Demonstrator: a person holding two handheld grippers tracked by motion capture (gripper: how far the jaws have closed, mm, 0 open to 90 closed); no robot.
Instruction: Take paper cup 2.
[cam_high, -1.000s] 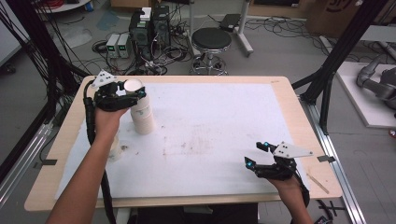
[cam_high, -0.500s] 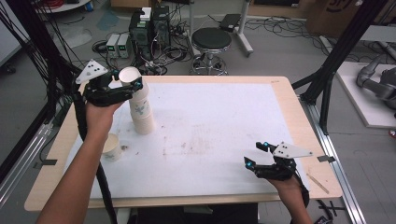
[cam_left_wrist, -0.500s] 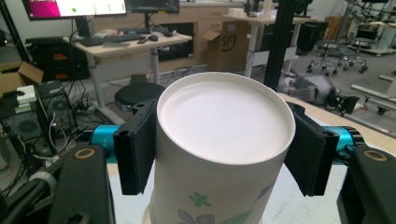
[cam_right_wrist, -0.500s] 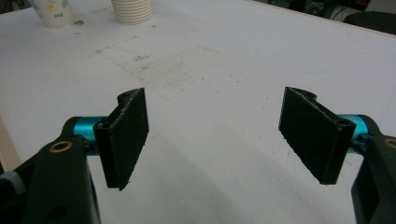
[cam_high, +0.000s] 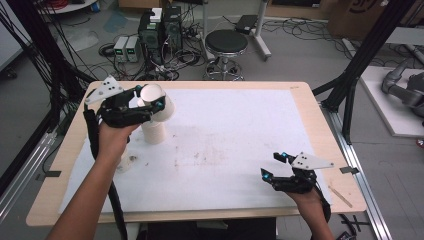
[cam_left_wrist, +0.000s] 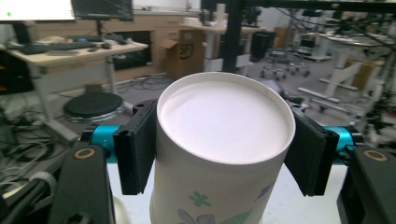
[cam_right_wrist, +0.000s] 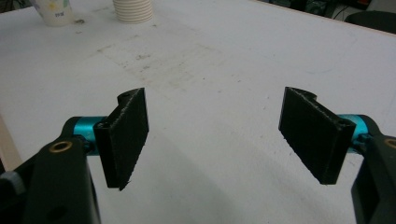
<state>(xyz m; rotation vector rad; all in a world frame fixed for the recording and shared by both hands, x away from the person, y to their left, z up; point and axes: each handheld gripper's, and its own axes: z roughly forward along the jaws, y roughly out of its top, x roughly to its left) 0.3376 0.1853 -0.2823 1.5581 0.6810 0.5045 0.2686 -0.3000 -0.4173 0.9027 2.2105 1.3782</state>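
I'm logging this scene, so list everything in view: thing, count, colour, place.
held paper cup: one, white with a flower print, clamped between the left gripper's jaws, lifted off the stack
cup stack: one, white, on the table's left part
single cup: one, white with print, on the table nearer the person, by the left forearm
table: one, wooden rim, white top
stool: one, black seat, on the floor beyond the table
left gripper: one, black with blue, shut on the held paper cup
right gripper: one, black with blue, jaws apart, nothing between them, above the table's near right part
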